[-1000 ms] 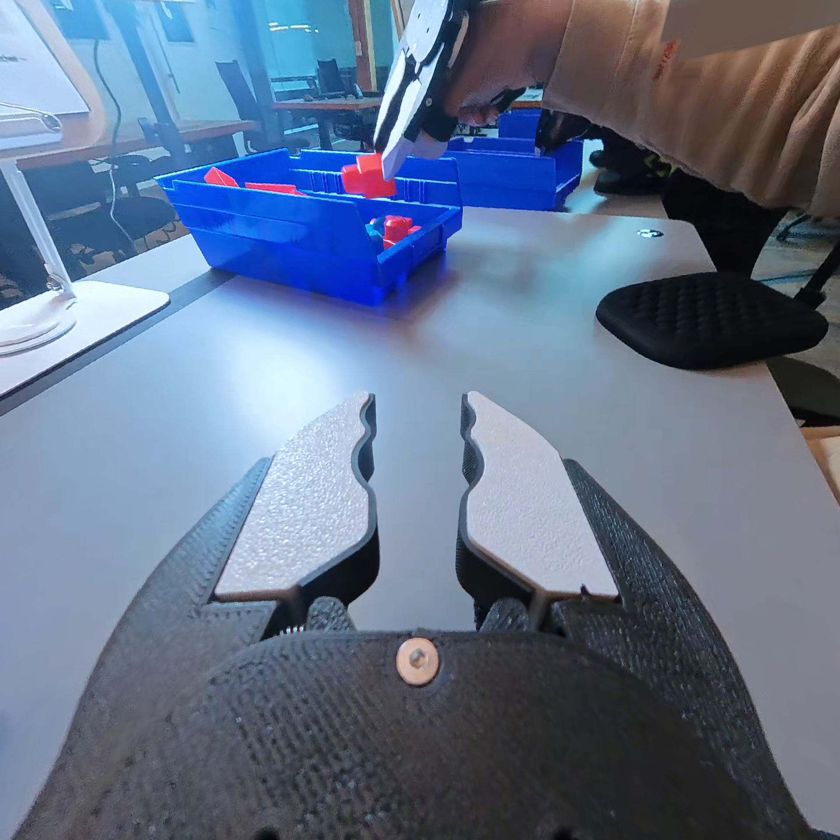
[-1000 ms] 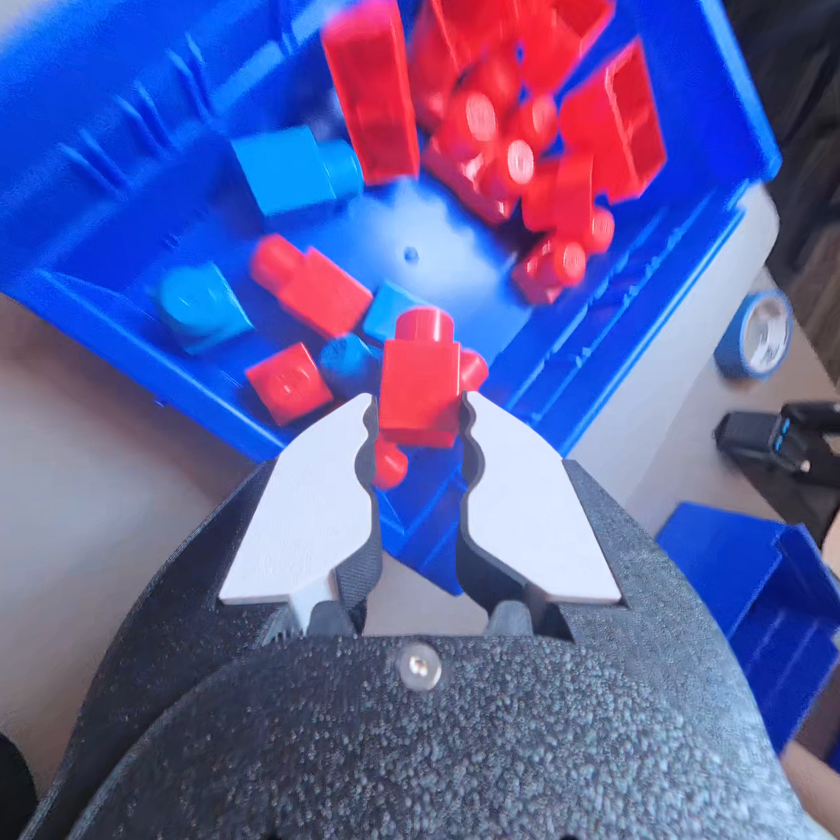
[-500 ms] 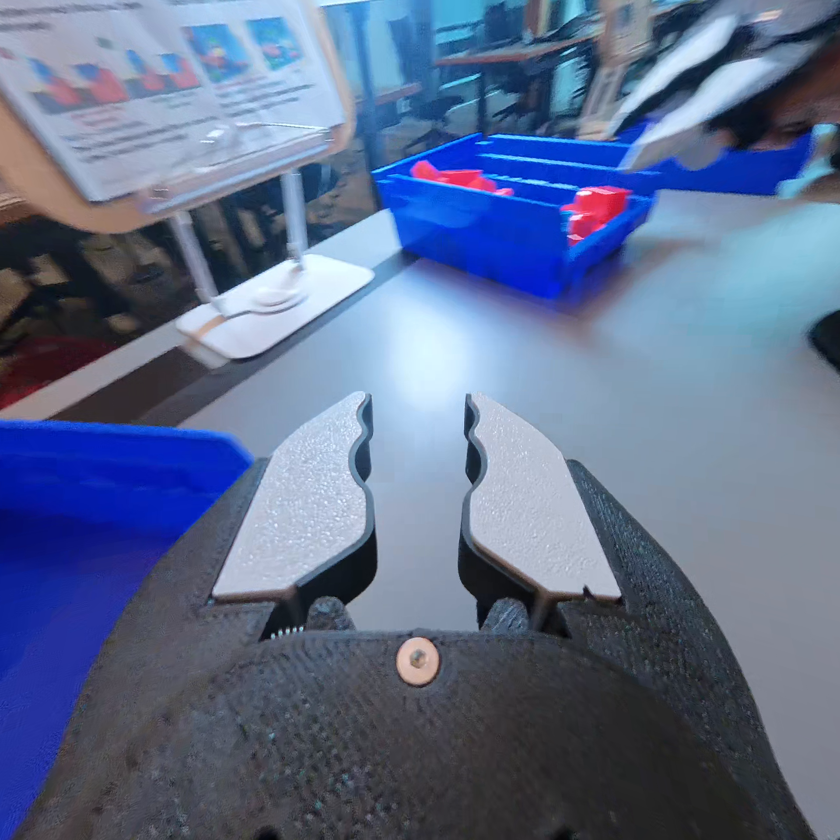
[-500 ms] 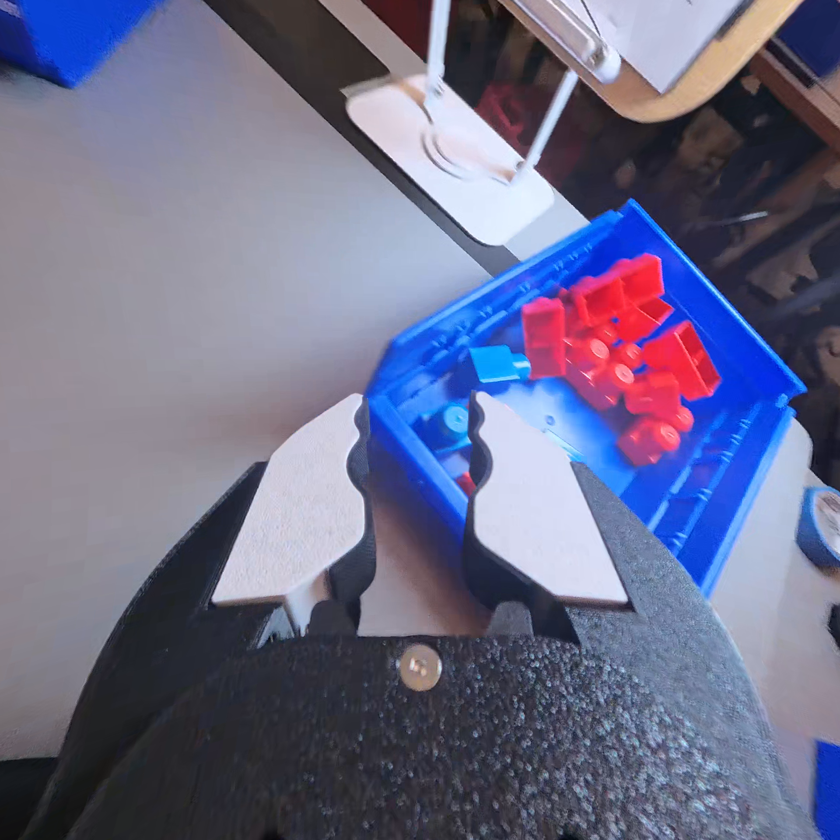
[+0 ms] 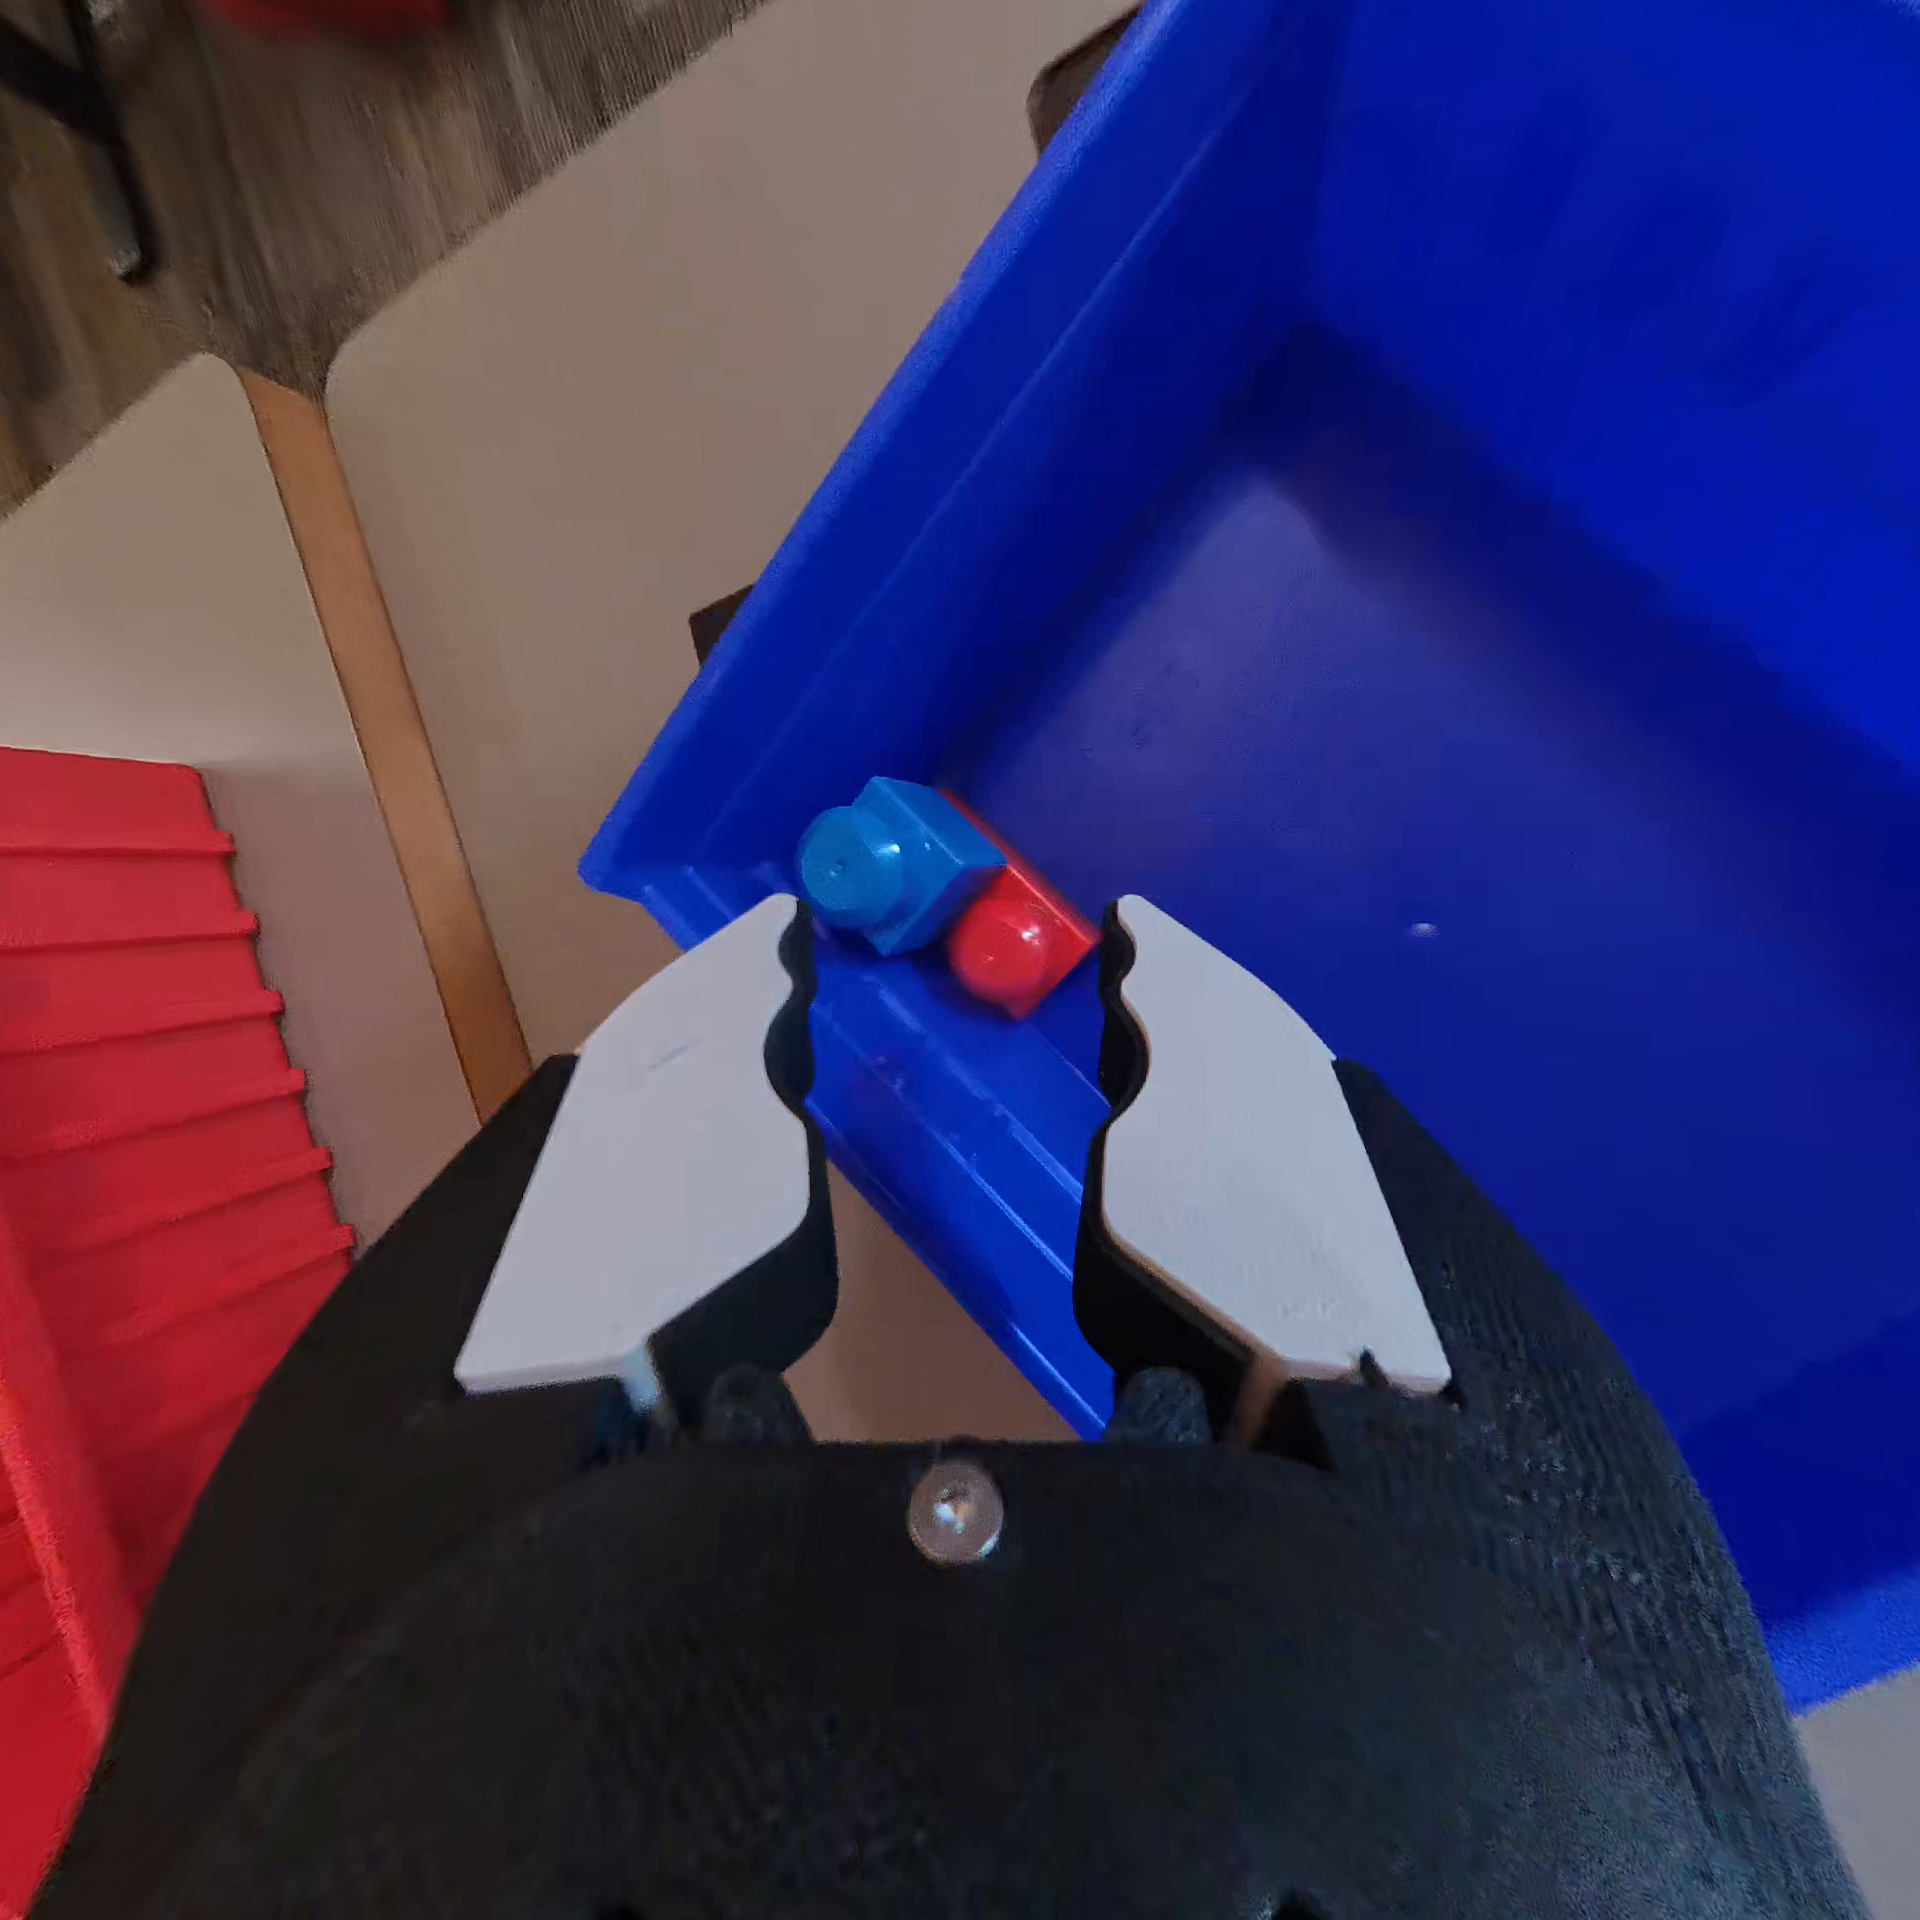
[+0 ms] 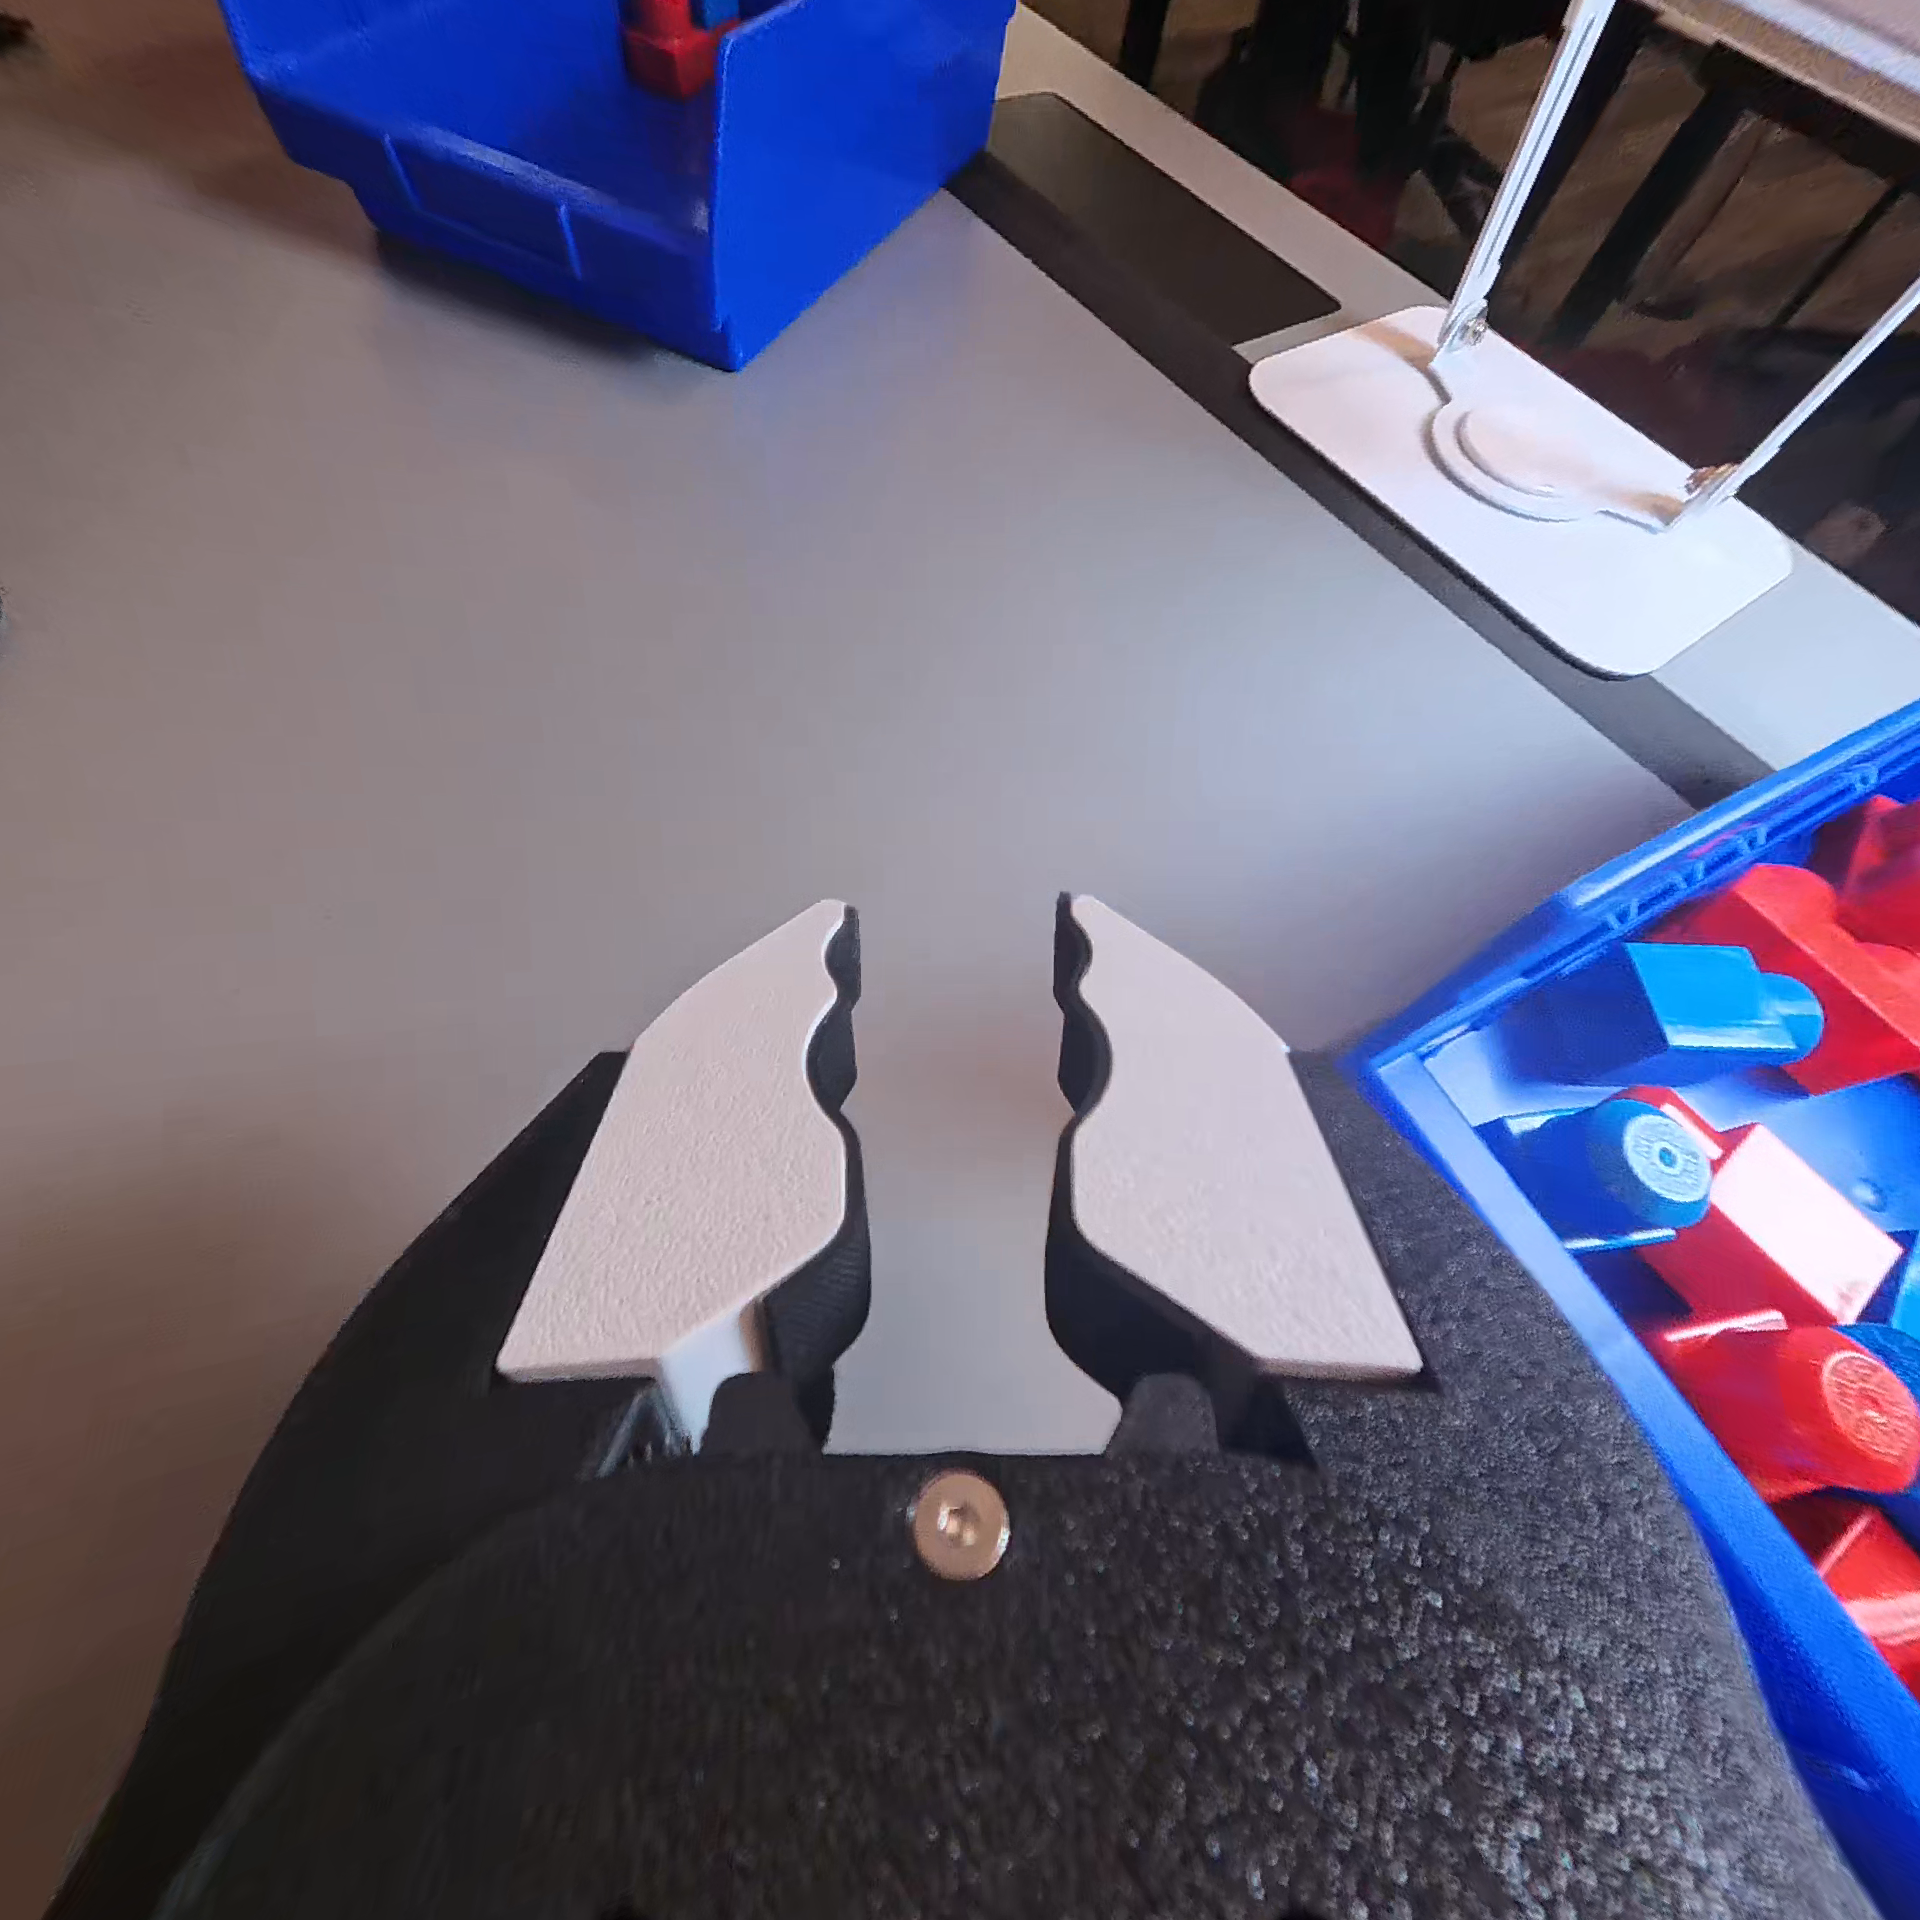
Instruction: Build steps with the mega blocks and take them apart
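Grey table: blue bin at near right heaped with red and blue mega blocks, second blue bin at far left with a few blocks, white stand base at far right. Left gripper, fingers spread and empty, above the corner of a further blue bin holding a joined blue block and red block; red bin at left. Right gripper, fingers parted, empty, over bare table; stud embossing illegible.

Right gripper, jaws apart and empty, hangs over grey table beside blue bin of blocks.
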Tool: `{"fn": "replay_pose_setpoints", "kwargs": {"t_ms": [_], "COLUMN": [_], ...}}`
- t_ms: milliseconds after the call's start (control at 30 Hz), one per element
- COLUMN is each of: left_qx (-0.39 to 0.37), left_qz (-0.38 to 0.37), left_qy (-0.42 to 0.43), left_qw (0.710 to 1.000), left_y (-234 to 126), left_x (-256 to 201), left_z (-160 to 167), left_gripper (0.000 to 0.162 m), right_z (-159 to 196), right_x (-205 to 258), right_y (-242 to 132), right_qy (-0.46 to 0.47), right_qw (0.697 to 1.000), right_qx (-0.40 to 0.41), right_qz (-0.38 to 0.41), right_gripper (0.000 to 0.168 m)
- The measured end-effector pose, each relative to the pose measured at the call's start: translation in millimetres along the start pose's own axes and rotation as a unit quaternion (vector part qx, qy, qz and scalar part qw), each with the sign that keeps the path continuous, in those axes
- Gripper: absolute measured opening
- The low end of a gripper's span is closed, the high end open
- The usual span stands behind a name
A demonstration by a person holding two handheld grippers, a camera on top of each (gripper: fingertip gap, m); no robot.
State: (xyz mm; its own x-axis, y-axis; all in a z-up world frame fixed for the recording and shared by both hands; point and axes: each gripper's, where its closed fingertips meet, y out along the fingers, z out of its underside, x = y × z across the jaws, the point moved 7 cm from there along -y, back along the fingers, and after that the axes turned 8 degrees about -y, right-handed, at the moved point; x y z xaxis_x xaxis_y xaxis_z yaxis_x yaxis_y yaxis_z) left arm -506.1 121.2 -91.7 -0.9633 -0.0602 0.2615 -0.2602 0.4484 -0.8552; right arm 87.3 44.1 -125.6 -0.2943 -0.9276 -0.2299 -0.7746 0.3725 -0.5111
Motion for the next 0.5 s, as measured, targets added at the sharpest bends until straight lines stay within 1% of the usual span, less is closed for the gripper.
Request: {"fn": "replay_pose_setpoints", "kwargs": {"t_ms": [100, 133, 233, 300, 333, 400, 500], "left_qx": [0.059, 0.076, 0.117, 0.142, 0.148, 0.162, 0.163], "left_qz": [-0.014, -0.034, -0.055, -0.069, -0.077, -0.086, -0.087], "left_qy": [0.018, 0.03, 0.056, 0.082, 0.1, 0.123, 0.146], "left_qw": [0.998, 0.996, 0.99, 0.984, 0.981, 0.975, 0.972], "left_y": [26.0, 32.3, 45.5, 51.5, 52.6, 54.5, 54.3], "left_x": [7.6, 11.9, 18.6, 20.8, 21.3, 21.3, 20.1], "left_z": [-2.0, -2.7, -3.2, -2.4, -3.1, -3.6, -5.1], "left_gripper": [0.054, 0.055, 0.052, 0.054, 0.05, 0.047, 0.04], "right_z": [5.7, 7.3, 12.0, 15.7, 17.6, 21.0, 24.3], "right_x": [0.4, 0.2, -0.4, -1.0, -1.2, -1.3, -0.6], "right_y": [2.9, 3.7, 6.7, 9.3, 10.7, 12.8, 14.3], "right_qy": [0.009, 0.013, 0.029, 0.04, 0.045, 0.057, 0.066], "right_qw": [1.0, 1.0, 0.999, 0.998, 0.998, 0.997, 0.996], "right_qx": [0.003, 0.002, 0.002, 0.004, 0.005, 0.007, 0.009], "right_qz": [-0.012, -0.015, -0.03, -0.041, -0.046, -0.057, -0.066], "right_gripper": [0.036, 0.036, 0.036, 0.036, 0.036, 0.036, 0.036]}}
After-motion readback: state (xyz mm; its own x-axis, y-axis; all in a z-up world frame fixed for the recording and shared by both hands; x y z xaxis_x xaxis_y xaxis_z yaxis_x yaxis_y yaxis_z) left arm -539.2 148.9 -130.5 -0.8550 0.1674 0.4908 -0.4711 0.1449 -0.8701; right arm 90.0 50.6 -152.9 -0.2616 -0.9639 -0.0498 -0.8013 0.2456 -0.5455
